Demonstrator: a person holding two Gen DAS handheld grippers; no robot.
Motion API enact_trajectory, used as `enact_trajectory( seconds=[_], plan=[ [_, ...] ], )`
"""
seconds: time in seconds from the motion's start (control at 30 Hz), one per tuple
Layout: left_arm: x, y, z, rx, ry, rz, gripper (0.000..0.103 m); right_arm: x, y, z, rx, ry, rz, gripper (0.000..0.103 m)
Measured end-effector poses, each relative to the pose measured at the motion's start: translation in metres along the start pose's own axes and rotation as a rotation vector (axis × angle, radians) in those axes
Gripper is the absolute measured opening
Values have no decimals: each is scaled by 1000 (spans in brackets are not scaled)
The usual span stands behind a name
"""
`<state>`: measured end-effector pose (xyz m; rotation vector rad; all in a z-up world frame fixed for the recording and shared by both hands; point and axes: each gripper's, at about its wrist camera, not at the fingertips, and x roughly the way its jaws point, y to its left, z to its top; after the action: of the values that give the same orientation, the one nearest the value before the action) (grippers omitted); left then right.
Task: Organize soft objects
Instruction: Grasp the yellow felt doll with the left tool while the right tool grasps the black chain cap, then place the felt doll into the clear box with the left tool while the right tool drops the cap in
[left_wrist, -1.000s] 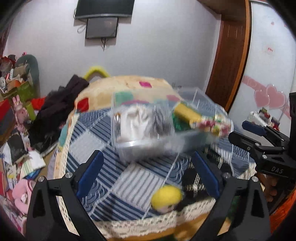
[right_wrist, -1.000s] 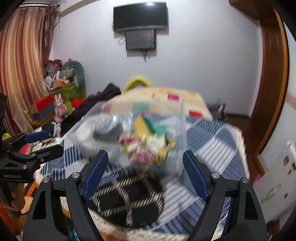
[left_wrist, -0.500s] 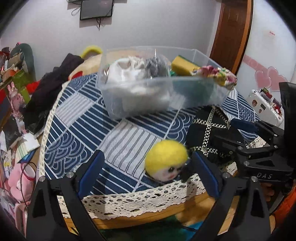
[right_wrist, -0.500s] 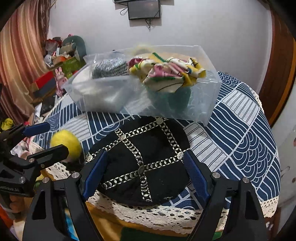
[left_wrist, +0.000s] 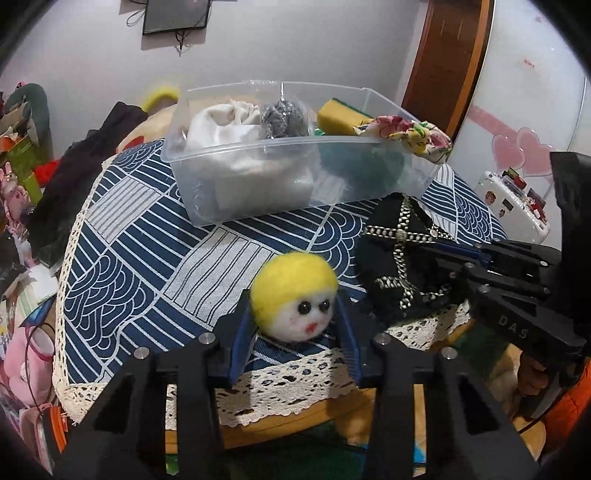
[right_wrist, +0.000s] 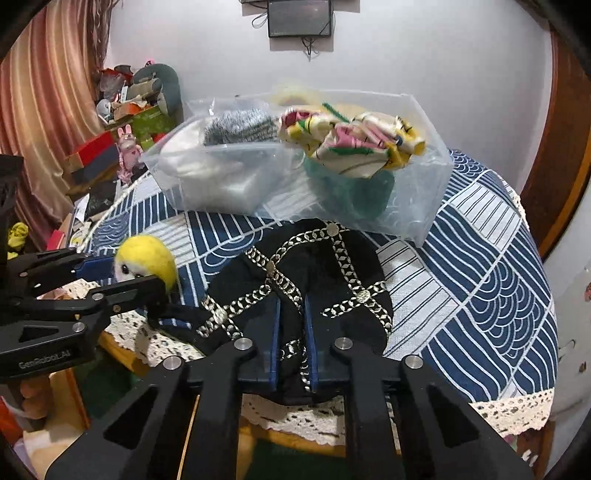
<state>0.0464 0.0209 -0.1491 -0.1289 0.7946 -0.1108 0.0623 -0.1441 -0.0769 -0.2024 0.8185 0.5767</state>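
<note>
A yellow felt doll head with a white face lies near the table's front edge. My left gripper is shut on it, one blue pad on each side; it shows in the right wrist view too. A black cloth with gold chain trim lies to its right, in front of the bin. My right gripper is shut on the cloth's near edge, pinching a fold. A clear plastic bin behind holds a white cloth, a grey scrubber, a yellow sponge and a floral cloth.
The round table has a blue patterned cover with a lace rim. Dark clothes hang at its far left edge. Cluttered boxes and toys stand by the left wall. A wooden door is at the back right.
Both grippers have come down and forward to the table's front edge and shut: the left on the doll head, the right on the black cloth. Both were open before.
</note>
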Motion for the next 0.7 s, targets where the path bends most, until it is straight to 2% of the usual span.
enact_trajectory(
  seconds=[0.4, 0.7],
  plan=[
    [-38, 7, 17, 1, -112, 44, 42, -35, -7, 7, 31, -101, -11, 9],
    [-67, -1, 50, 35, -242, 55, 42, -71, -5, 34, 12, -267, -43, 9]
  ],
)
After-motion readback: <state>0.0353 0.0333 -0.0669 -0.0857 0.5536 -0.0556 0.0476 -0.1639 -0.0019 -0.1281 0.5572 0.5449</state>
